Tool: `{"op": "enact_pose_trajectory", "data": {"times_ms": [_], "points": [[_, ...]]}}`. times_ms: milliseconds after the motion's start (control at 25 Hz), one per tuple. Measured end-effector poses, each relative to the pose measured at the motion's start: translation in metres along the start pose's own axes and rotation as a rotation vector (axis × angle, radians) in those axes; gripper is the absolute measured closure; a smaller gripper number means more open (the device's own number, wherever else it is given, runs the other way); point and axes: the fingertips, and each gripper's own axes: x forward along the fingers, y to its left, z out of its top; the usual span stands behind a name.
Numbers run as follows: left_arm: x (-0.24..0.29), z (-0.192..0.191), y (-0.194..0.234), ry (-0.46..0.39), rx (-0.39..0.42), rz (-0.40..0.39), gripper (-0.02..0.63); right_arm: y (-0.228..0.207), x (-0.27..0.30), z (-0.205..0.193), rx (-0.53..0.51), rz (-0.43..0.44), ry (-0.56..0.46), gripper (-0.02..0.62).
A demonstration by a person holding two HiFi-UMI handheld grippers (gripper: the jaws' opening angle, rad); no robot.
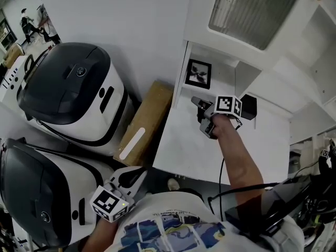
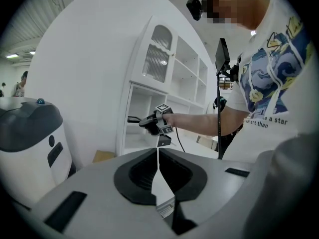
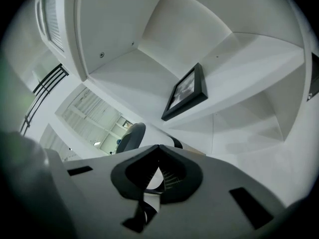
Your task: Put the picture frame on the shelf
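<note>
Two tools, each with its jaws pressed together and holding nothing. Picture frame (image 1: 199, 74) stands at the shelf's (image 1: 247, 146) back left corner, seemingly leaning on the rear wall. Right tool (image 1: 196, 102) hangs just in front of it, apart. Left tool (image 1: 137, 176) is low, well away. Risk, as I judge it: a careless nudge from the right tool could slide the frame's foot forward and drop it flat.

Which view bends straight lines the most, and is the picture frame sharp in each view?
Right gripper view: strongest bending, the shelf curves, corners black, yet the picture frame is sharp. Left gripper view: similar bending, the cabinet leans, frame not discernible. Head view: mildest bending, even light, frame small but clear.
</note>
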Motion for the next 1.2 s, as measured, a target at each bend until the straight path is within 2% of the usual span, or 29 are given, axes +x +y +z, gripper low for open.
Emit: {"op": "enact_pose_trajectory", "data": {"times_ms": [480,1200], "points": [[-0.024,-0.016,-0.021,0.048,0.020,-0.071,0.584,0.020,-0.031,-0.069,-0.096,-0.061,-0.001,0.571],[-0.054,-0.043,-0.056,0.103,0.055,-0.229,0.584,0.050,-0.085,-0.219,-0.201,-0.137,0.018,0.571]]}}
